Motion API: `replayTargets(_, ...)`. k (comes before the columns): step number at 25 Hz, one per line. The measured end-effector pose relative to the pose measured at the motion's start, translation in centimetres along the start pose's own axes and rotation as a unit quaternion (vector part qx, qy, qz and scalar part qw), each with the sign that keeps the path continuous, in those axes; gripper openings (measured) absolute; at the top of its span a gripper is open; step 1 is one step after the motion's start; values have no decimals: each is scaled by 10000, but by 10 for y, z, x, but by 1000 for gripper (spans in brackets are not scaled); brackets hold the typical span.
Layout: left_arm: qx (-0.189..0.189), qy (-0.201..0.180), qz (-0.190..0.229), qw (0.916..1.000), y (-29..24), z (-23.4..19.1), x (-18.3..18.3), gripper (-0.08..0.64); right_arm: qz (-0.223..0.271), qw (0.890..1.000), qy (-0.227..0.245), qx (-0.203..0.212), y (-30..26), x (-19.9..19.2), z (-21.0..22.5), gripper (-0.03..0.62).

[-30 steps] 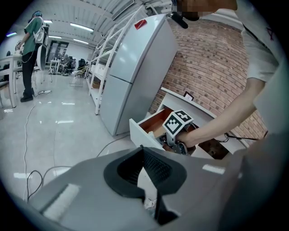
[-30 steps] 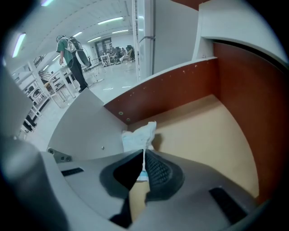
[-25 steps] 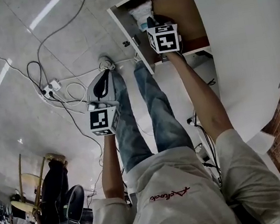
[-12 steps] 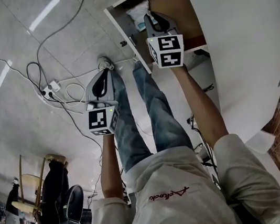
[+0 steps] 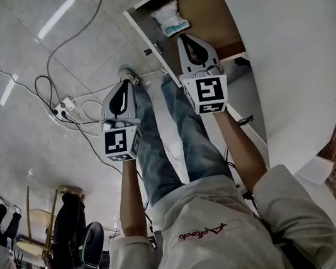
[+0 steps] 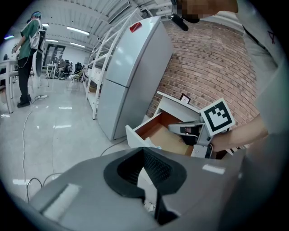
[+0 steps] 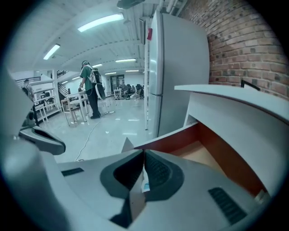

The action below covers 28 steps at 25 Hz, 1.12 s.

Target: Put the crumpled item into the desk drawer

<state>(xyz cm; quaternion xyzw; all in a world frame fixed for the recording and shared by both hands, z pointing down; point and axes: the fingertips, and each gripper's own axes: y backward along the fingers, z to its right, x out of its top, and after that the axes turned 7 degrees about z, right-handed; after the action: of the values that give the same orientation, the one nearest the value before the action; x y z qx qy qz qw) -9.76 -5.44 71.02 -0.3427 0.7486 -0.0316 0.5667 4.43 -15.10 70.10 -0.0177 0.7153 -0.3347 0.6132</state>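
The crumpled item (image 5: 169,17), a white wad with a blue patch, lies alone in the far left corner of the open desk drawer (image 5: 219,13). My right gripper (image 5: 187,38) hovers over the drawer's near edge, a short way back from the item, jaws shut with nothing in them. In the right gripper view a sliver of the item (image 7: 144,184) shows past the closed right gripper (image 7: 143,155), with the brown drawer floor (image 7: 198,158) beyond. My left gripper (image 5: 126,85) hangs over the floor left of the drawer, shut and empty. The left gripper view shows the drawer (image 6: 156,128) and the right gripper's marker cube (image 6: 217,116).
The white desk top (image 5: 293,46) overhangs the drawer at the right. Cables and a power strip (image 5: 61,106) lie on the tiled floor at the left. The person's legs (image 5: 180,128) stand just before the drawer front. A tall fridge (image 6: 131,67) stands by the brick wall.
My right gripper has pulled back out of the drawer toward the person, leaving the crumpled item lying inside. The left gripper has barely moved.
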Motion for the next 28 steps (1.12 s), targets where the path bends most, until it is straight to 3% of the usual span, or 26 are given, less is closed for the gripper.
replayTargets(13, 97, -256, 277, 9992, 4, -1, 41, 9, -32, 9999, -122, 44, 47, -9, -7, 12)
replayTargets(18, 206, -421, 520, 9975, 12, -1, 79, 9, 191, 9997, -93, 105, 55, 27, -5, 12)
replayTargets(28, 450, -760, 1186, 9890, 40, 7, 190, 9, 933, 9954, -12, 236, 73, 142, -2, 12)
